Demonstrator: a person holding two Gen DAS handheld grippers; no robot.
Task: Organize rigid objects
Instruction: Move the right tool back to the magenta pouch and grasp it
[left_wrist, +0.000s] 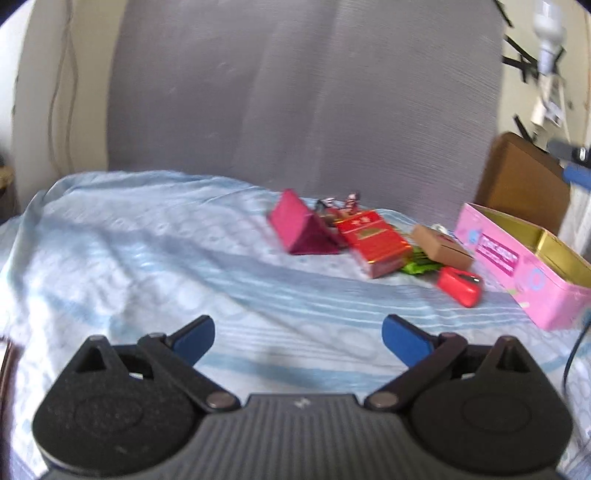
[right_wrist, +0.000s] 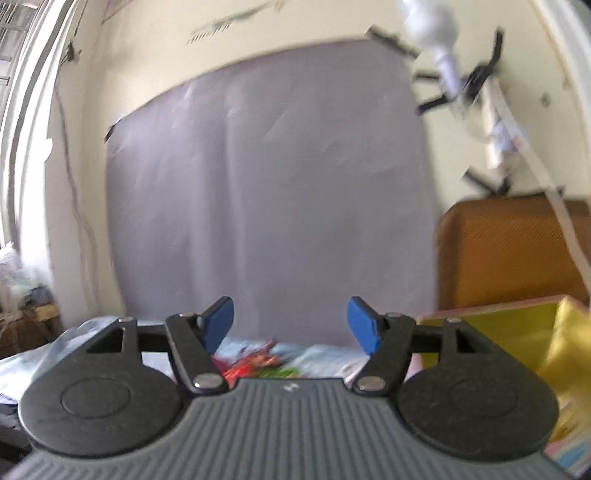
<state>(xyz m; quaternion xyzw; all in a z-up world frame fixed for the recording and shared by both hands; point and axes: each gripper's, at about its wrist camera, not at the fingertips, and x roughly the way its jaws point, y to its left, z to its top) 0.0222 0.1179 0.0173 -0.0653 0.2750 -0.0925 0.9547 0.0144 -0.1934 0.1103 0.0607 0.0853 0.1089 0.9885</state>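
Note:
In the left wrist view a cluster of small objects lies on a pale blue sheet (left_wrist: 147, 258): a magenta triangular box (left_wrist: 303, 229), a red packet (left_wrist: 373, 243), a brown cardboard box (left_wrist: 441, 247), a green wrapper (left_wrist: 421, 266) and a small red case (left_wrist: 460, 286). A pink tin (left_wrist: 517, 266) with a gold inside stands open at the right. My left gripper (left_wrist: 298, 339) is open and empty, short of the cluster. My right gripper (right_wrist: 290, 325) is open and empty, pointing at a grey backdrop, with the tin's gold inside (right_wrist: 517, 332) at its right and the blurred cluster (right_wrist: 258, 362) below.
A grey sheet (left_wrist: 295, 92) hangs on the wall behind the bed. A brown wooden board (right_wrist: 509, 251) stands at the right behind the tin. A white lamp bulb (left_wrist: 550, 22) and cords hang at the upper right. Clutter (right_wrist: 22, 288) sits at the far left.

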